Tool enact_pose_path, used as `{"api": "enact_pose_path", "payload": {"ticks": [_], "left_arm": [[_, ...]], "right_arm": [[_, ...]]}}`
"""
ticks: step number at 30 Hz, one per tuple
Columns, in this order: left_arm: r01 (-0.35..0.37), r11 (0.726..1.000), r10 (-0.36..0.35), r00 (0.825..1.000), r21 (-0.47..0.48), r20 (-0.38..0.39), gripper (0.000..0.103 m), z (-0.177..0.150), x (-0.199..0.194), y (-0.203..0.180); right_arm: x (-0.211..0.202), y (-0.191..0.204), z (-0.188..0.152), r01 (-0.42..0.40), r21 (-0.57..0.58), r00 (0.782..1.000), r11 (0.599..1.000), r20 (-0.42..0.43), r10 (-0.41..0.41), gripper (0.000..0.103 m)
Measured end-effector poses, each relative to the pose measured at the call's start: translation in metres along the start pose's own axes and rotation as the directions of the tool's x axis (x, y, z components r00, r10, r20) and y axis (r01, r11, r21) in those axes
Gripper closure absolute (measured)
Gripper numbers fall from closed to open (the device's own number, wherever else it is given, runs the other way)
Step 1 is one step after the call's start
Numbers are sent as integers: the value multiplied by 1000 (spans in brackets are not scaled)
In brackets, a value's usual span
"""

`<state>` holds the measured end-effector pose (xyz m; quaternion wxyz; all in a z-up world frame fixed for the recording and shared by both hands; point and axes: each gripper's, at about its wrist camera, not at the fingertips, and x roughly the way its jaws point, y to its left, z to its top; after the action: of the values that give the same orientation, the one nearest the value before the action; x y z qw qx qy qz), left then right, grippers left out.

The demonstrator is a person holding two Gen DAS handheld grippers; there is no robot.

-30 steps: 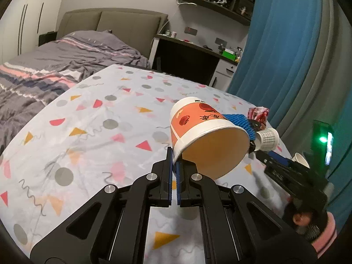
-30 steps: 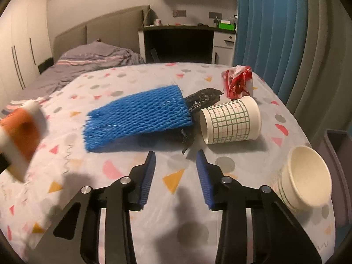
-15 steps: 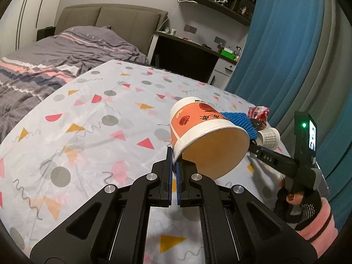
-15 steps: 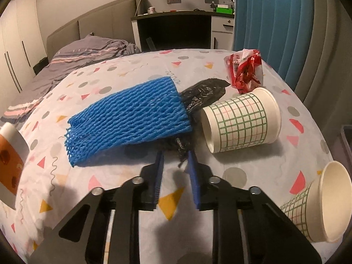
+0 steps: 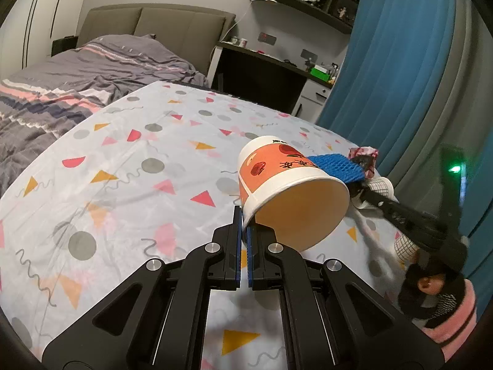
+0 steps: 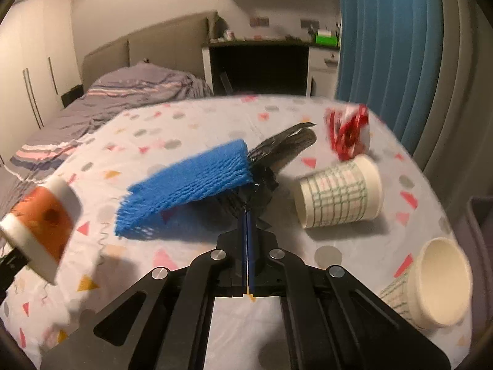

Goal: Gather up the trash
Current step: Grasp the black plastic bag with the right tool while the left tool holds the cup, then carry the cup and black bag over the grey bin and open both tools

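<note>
Our table (image 6: 191, 141) in its patterned cloth carries the trash. We hold the orange paper bowl (image 5: 286, 185) tilted above it, the left gripper (image 5: 245, 215) pinching its rim. The right gripper (image 6: 248, 212) has just closed its fingers on the black plastic bag (image 6: 283, 148), lifting the blue foam net (image 6: 188, 182) lying over it, beside a checked cup (image 6: 339, 191).

orange paper cup (image 5: 277, 169) | black characters on its side, too small to read

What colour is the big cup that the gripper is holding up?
The big cup is orange with white bands and red fruit pictures, plain inside. The left wrist view shows it best.
</note>
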<state>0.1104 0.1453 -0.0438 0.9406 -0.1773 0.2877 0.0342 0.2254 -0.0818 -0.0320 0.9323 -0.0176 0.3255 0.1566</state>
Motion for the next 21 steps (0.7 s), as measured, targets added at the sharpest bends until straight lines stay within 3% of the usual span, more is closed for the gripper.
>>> {"api": "enact_pose_path", "payload": {"ticks": [10,21], "left_arm": [[8,1000,-8,1000,16,18,101,-2,-9,-9],[36,996,-40,998,78,50,101,-1,-28,-43]], "right_arm": [[-76,-14,13,-6,-2,984,1000,181,6,102],[-146,-41,15,-28,35,945,999,326,15,102]]}}
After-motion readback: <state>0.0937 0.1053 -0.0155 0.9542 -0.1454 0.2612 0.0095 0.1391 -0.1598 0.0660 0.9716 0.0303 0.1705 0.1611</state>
